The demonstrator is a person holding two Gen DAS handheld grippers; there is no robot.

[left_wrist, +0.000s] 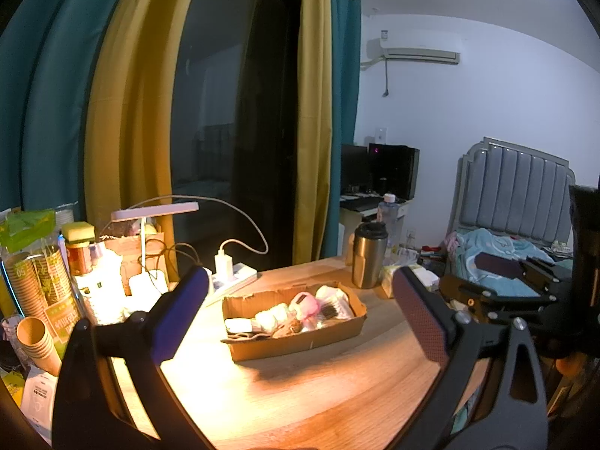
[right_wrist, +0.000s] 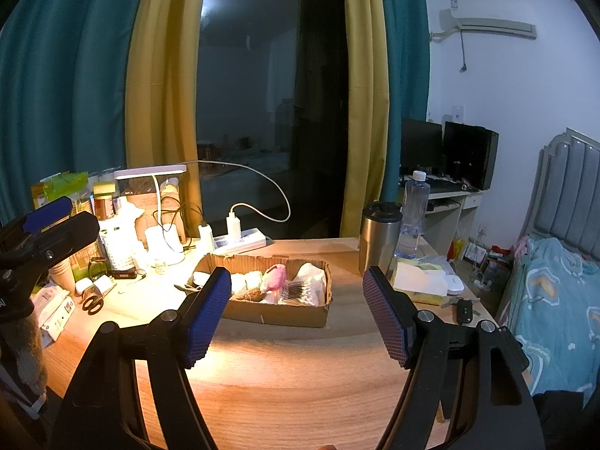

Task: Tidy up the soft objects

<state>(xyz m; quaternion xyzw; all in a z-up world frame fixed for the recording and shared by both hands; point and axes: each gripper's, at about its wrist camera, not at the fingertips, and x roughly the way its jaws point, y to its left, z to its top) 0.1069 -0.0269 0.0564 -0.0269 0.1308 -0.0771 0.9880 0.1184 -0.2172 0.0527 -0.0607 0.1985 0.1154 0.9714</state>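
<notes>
A shallow cardboard box (left_wrist: 300, 345) sits on the wooden table (left_wrist: 300, 405). It holds several soft objects: a pink plush (left_wrist: 305, 305), white rolled cloths (left_wrist: 272, 317), a white bag (left_wrist: 333, 298) and a brown fuzzy piece (left_wrist: 290, 328). The box (right_wrist: 277, 315) and pink plush (right_wrist: 275, 275) also show in the right wrist view. My left gripper (left_wrist: 300, 288) is open and empty, held above the table short of the box. My right gripper (right_wrist: 296, 285) is open and empty, also short of the box. The left gripper appears at the left edge of the right wrist view (right_wrist: 48, 217).
A steel tumbler (left_wrist: 369, 255) and water bottle (right_wrist: 412, 213) stand right of the box. A tissue pack (right_wrist: 420, 281) and keys (right_wrist: 463, 309) lie at right. A lamp (left_wrist: 153, 212), power strip (right_wrist: 240, 242), paper cups (left_wrist: 33, 288), jars and scissors (right_wrist: 93, 302) crowd the left. A bed (right_wrist: 555, 300) is at right.
</notes>
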